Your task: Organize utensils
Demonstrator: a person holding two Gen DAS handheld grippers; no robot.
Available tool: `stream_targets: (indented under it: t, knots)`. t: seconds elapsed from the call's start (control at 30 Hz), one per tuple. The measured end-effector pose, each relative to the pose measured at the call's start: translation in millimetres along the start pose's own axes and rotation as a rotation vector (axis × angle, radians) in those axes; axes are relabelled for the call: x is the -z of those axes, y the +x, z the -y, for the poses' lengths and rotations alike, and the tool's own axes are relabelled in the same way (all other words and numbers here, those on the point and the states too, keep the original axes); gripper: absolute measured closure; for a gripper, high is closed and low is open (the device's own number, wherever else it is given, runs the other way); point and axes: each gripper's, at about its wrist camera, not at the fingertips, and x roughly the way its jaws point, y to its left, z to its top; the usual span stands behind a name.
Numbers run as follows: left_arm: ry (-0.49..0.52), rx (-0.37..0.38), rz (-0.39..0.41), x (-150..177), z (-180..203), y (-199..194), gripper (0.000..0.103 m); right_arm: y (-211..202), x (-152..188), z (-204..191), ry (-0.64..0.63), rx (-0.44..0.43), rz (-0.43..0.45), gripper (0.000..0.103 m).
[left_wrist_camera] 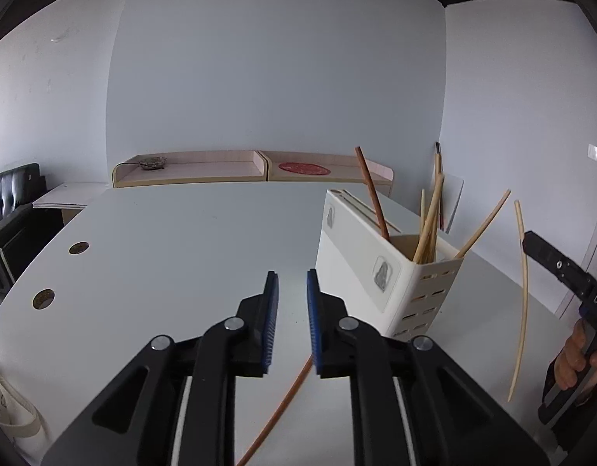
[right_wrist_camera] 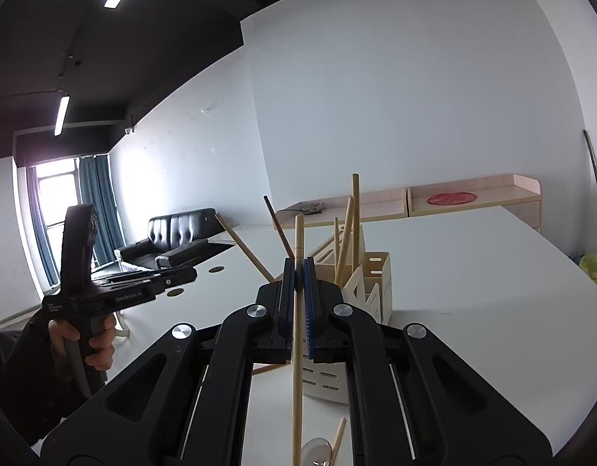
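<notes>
Right gripper [right_wrist_camera: 298, 283] clamped on pale chopstick [right_wrist_camera: 297, 369], upright, beside white holder [left_wrist_camera: 387, 268] near tabletop's [left_wrist_camera: 174, 233] right edge. Left gripper [left_wrist_camera: 292, 283] parted, holding nothing.

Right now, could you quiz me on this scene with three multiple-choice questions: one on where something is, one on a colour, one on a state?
1. Where does the white utensil holder stand?
A. on the white table
B. on the sofa
C. on the floor

2. What colour are the gripper pads?
A. red
B. blue
C. green

3. What is the right gripper doing?
A. hanging open
B. gripping a spoon
C. clamping a pale chopstick

Answers: 1 A, its base rests on the tabletop; 2 B, blue strips line the fingers; 3 C, the stick runs between the closed pads, while the left gripper is open.
</notes>
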Motion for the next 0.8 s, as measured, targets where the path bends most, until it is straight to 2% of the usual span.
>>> stream_targets:
  t: [0.07,0.23,0.4,0.5,0.67,0.8]
  knots:
    - [0.057,0.045,-0.061,5.3,0.3,15.8,0.067,0.2,1.9,2.8,0.011,0.000,-0.002,0.099]
    - [0.214,0.111,-0.202,25.4,4.1,57.3,0.067,1.3,8.4,12.3,0.030,0.008,-0.005,0.099]
    - [0.296,0.178,-0.327,38.4,3.6,101.5,0.067,3.1,12.7,23.1,0.057,0.013,-0.005,0.099]
    - [0.351,0.207,-0.374,43.8,8.3,122.2,0.067,2.7,14.7,27.1,0.062,0.014,0.003,0.099]
    - [0.387,0.265,-0.427,50.4,17.3,143.3,0.067,-0.3,17.8,31.6,0.076,0.000,0.008,0.099]
    - [0.391,0.271,-0.458,52.1,20.1,157.4,0.067,-2.6,17.8,31.7,0.076,-0.004,0.012,0.099]
